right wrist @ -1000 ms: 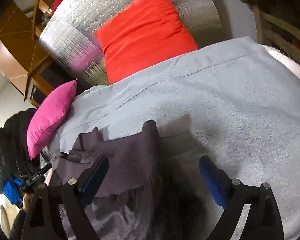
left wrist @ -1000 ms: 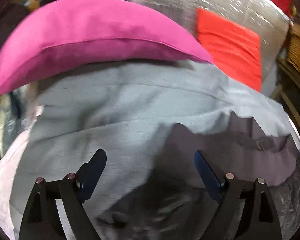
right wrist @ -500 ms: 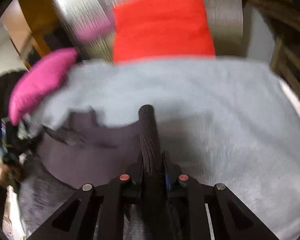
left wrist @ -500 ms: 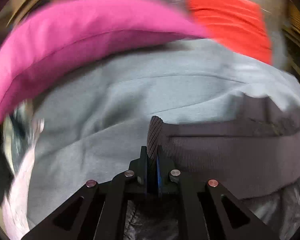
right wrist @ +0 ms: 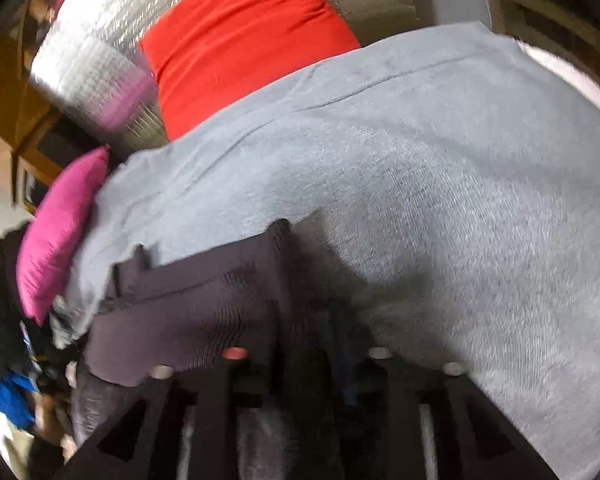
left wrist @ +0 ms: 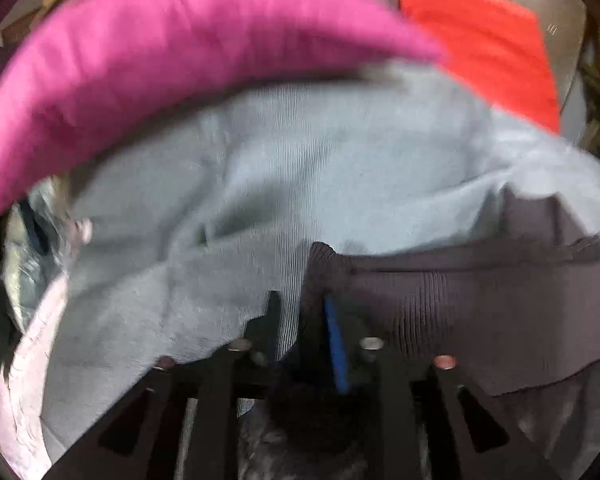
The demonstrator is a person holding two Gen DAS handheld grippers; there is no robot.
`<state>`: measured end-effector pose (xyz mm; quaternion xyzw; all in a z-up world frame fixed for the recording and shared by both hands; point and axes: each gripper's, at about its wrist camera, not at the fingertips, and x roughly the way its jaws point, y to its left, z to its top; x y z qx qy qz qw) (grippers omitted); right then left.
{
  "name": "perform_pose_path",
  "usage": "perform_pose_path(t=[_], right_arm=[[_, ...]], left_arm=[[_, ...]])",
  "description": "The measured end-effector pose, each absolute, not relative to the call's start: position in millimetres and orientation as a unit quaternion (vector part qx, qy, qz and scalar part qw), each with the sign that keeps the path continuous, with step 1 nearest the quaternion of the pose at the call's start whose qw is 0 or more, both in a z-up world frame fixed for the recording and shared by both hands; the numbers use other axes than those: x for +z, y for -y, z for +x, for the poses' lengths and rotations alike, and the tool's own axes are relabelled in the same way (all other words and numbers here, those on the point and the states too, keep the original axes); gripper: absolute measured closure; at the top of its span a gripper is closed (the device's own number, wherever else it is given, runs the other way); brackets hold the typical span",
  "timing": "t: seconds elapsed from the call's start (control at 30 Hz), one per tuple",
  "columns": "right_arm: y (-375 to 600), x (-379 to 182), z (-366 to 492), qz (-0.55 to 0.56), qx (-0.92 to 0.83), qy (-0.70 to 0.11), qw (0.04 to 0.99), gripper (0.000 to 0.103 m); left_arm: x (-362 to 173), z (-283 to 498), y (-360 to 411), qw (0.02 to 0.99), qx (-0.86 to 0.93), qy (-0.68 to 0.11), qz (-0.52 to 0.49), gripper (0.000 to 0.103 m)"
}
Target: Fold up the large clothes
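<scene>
A dark purple-grey garment with a ribbed hem (left wrist: 480, 300) lies on a light grey blanket (left wrist: 300, 168). My left gripper (left wrist: 304, 312) is shut on the hem's left corner, which sticks up between the fingers. In the right wrist view the same garment (right wrist: 188, 304) stretches to the left, and my right gripper (right wrist: 300, 320) is shut on its right corner. The hem is pulled taut between the two grippers. The garment's lower part is hidden under the grippers.
A pink cushion (left wrist: 160, 52) lies at the blanket's far left, a red cushion (left wrist: 492, 40) leans on a silver quilted backrest (right wrist: 92, 60). Dark clothes and a blue item (right wrist: 12, 396) lie off the left edge. Wooden furniture (right wrist: 540, 12) stands at right.
Both grippers were open a second ago, then shut on the hem's two corners. Since then both have shifted with the garment held; the views have tilted.
</scene>
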<state>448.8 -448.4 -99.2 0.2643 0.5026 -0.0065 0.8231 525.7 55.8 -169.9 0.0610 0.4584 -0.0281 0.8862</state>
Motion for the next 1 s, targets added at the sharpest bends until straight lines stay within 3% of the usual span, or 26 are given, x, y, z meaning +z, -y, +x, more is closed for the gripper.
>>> perform_pose_path(t=[0.03, 0.13, 0.27, 0.3, 0.33, 0.4, 0.47, 0.5, 0.57, 0.6, 0.77, 0.9, 1.0], right_arm=[[449.8, -90.1, 442.9, 0.257, -0.016, -0.491, 0.832, 0.032], [450.5, -70.9, 428.0, 0.247, -0.011, -0.482, 0.841, 0.032], [426.7, -72.8, 419.7, 0.199, 0.030, -0.520, 0.830, 0.032], [421.6, -75.5, 416.6, 0.180, 0.034, -0.530, 0.828, 0.039], [413.0, -77.6, 414.5, 0.140, 0.028, -0.540, 0.830, 0.075], [414.5, -73.5, 410.8, 0.150, 0.006, -0.536, 0.831, 0.082], [416.9, -58.8, 402.5, 0.169, -0.014, -0.513, 0.841, 0.082], [413.4, -54.7, 400.2, 0.165, -0.016, -0.509, 0.845, 0.079], [402.3, -46.7, 388.3, 0.147, -0.006, -0.515, 0.845, 0.045], [397.4, -40.7, 378.1, 0.137, -0.010, -0.507, 0.851, 0.023], [362.6, -1.1, 308.8, 0.069, -0.011, -0.445, 0.893, 0.023], [313.9, -3.1, 264.9, 0.021, 0.028, -0.423, 0.905, 0.023], [307.4, -48.8, 261.9, -0.006, -0.004, -0.478, 0.878, 0.022]], left_arm=[[-160.4, 518.7, -55.1, 0.893, -0.024, -0.445, 0.062, 0.067], [-131.5, 488.4, -50.7, 0.910, -0.024, -0.408, 0.070, 0.052], [-102.4, 441.2, -51.3, 0.916, -0.064, -0.389, 0.071, 0.051], [-96.4, 423.5, -52.7, 0.916, -0.074, -0.387, 0.073, 0.051], [-96.2, 411.7, -50.5, 0.916, -0.082, -0.386, 0.073, 0.051], [-93.2, 379.8, -46.6, 0.918, -0.089, -0.381, 0.070, 0.050], [-89.2, 344.3, -49.6, 0.919, -0.093, -0.376, 0.071, 0.047], [-91.9, 329.1, -49.4, 0.921, -0.092, -0.371, 0.073, 0.047], [-91.7, 302.4, -51.4, 0.924, -0.084, -0.365, 0.077, 0.044], [-91.7, 291.4, -51.4, 0.926, -0.078, -0.361, 0.075, 0.044], [-95.5, 247.2, -26.3, 0.934, -0.083, -0.336, 0.092, 0.039], [-109.9, 242.5, 6.4, 0.932, -0.079, -0.328, 0.131, 0.039], [-158.1, 267.5, 8.6, 0.896, -0.063, -0.423, 0.122, 0.037]])
